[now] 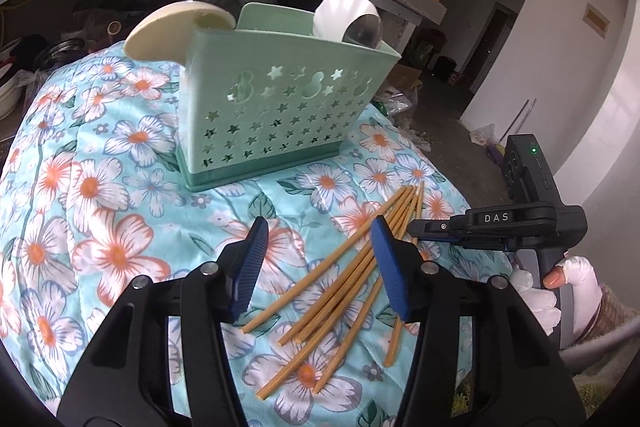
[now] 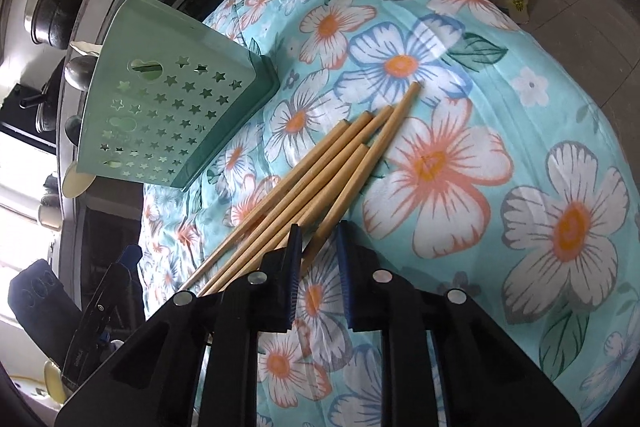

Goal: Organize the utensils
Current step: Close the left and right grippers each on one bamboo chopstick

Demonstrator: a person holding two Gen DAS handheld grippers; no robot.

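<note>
Bamboo sticks: a loose fan of tan bamboo chopsticks [image 1: 352,267] lies on the floral turquoise cloth [image 1: 100,227], none yet in the holder.
Left claw [image 1: 320,267]: wide, empty, hovering over the fan's near ends.
Right claw [image 2: 318,275]: narrow gap, one stick's end between its blue pads [image 2: 292,275]; no firm grip visible.
Holder: the mint-green star-punched plastic basket [image 1: 276,107] stands beyond, already carrying a cream ladle [image 1: 168,31] and white spoon [image 1: 344,15].
Progress: spoons stowed, chopsticks remain.
</note>
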